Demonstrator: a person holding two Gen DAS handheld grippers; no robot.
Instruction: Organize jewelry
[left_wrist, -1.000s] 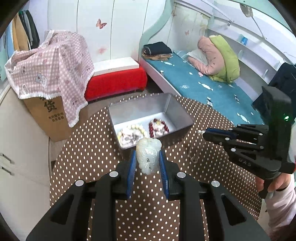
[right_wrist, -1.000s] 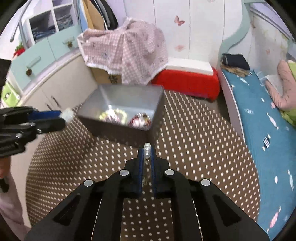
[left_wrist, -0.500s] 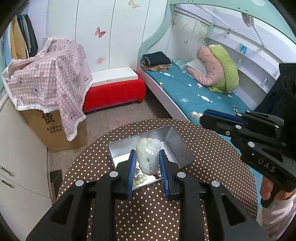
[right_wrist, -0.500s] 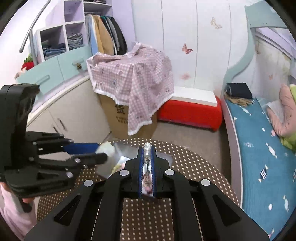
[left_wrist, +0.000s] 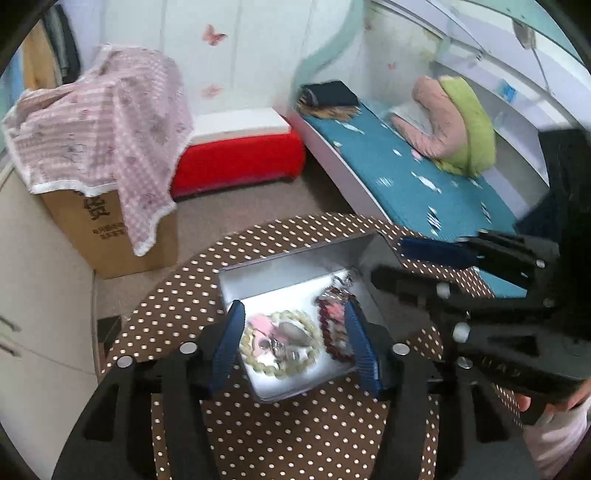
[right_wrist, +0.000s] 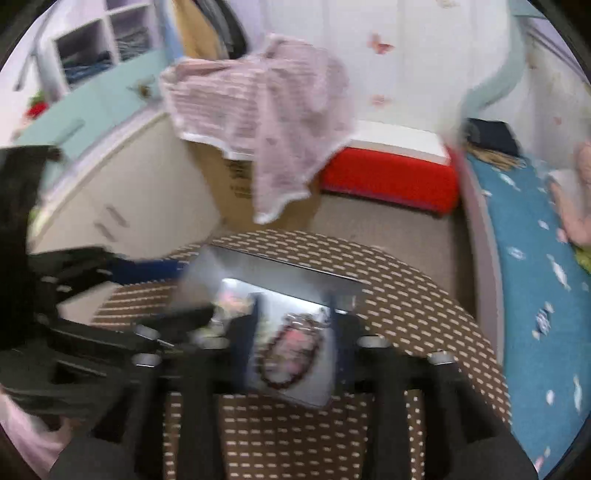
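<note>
Left wrist view: left gripper (left_wrist: 295, 339) and right gripper (right_wrist: 293, 343) both spread wide, empty, above tin (left_wrist: 295, 258)

Both tongs have sprung apart since half a second ago. The left tongs (left_wrist: 295, 343) no longer grip the pale carved pendant, and the right tongs (right_wrist: 293, 343) have let go of the small chain; both now hang over the metal tin (left_wrist: 295, 269).
</note>
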